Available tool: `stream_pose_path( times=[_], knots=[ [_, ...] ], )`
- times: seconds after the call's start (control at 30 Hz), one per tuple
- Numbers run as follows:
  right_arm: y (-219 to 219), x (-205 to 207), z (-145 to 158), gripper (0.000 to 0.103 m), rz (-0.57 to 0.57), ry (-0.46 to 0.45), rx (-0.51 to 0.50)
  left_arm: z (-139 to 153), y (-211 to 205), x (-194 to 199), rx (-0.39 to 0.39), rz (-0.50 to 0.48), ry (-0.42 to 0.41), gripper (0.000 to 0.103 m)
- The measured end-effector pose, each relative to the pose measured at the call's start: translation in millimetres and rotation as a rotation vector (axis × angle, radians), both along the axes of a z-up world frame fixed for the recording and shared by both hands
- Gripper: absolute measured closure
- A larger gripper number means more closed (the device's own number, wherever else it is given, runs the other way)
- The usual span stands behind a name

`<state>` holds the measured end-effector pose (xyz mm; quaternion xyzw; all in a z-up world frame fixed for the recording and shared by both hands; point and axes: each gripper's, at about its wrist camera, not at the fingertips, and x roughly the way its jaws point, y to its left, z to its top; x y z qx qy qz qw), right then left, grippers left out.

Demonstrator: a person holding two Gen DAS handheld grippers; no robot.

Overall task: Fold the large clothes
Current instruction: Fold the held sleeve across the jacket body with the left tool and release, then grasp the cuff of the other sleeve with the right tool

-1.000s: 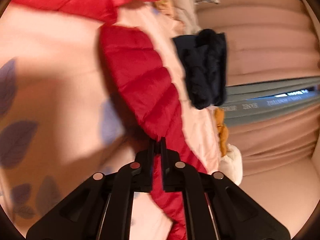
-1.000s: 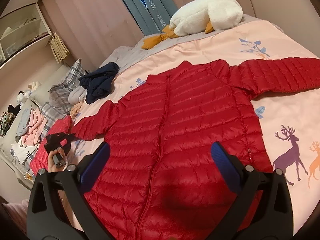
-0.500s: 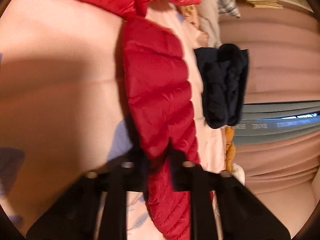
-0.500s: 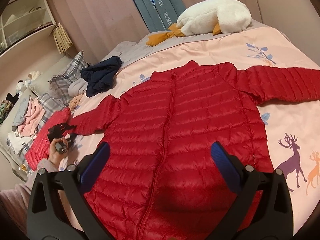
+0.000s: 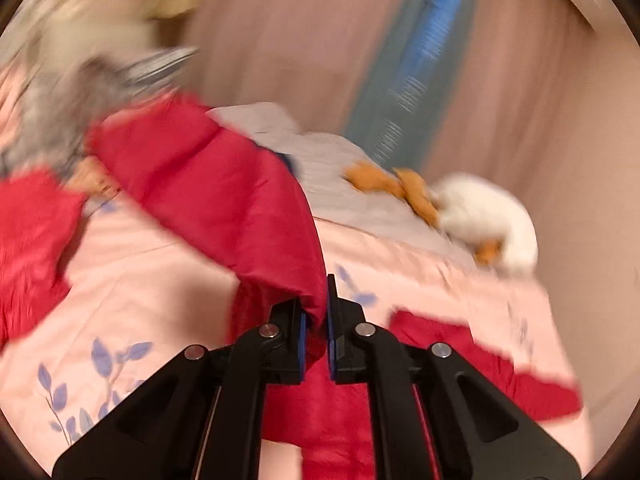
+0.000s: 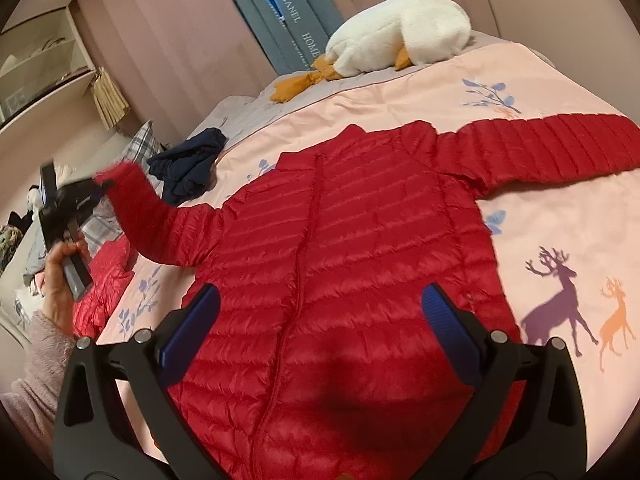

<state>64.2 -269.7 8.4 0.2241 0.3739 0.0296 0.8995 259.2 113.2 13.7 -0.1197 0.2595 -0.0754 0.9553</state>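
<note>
A red quilted puffer jacket lies front up, zipped, on the pink bedspread, its right sleeve stretched out flat. My left gripper is shut on the cuff of the left sleeve. In the right wrist view that gripper holds the left sleeve raised off the bed at the left. My right gripper hovers open over the jacket's lower front, touching nothing.
A white plush goose lies at the bed's far end. A dark navy garment sits crumpled beside the raised sleeve. Another red garment, plaid pillows and piled clothes crowd the left edge. Curtains hang behind.
My left gripper has risen and rolled, lifting the left sleeve's cuff off the bedspread. The right gripper has stayed nearly still above the jacket.
</note>
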Motion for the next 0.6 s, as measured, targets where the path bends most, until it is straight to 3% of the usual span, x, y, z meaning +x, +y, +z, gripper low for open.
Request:
stream_pose_path(
  times=[0.1, 0.2, 0.37, 0.43, 0.5, 0.6],
  knots=[
    [-12, -9, 0, 0.002, -0.024, 0.002, 0.016, -9, -76, -9, 0.139, -0.109, 0.012, 0.095],
    [-22, -15, -6, 0.002, -0.039, 0.017, 0.033, -41, -142, -17, 0.204, -0.218, 0.080, 0.095],
    [-35, -15, -16, 0.002, -0.049, 0.042, 0.060, -100, -205, -17, 0.299, -0.339, 0.186, 0.093],
    [-40, -11, -19, 0.002, -0.055, 0.051, 0.073, -125, -220, -11, 0.303, -0.387, 0.266, 0.083],
    [-45, -3, -21, 0.002, -0.047, 0.062, 0.094, -142, -221, -8, 0.293, -0.403, 0.340, 0.037],
    [-51, 17, -24, 0.002, -0.031, 0.068, 0.114, -145, -201, -18, 0.231, -0.415, 0.348, 0.025]
  ],
)
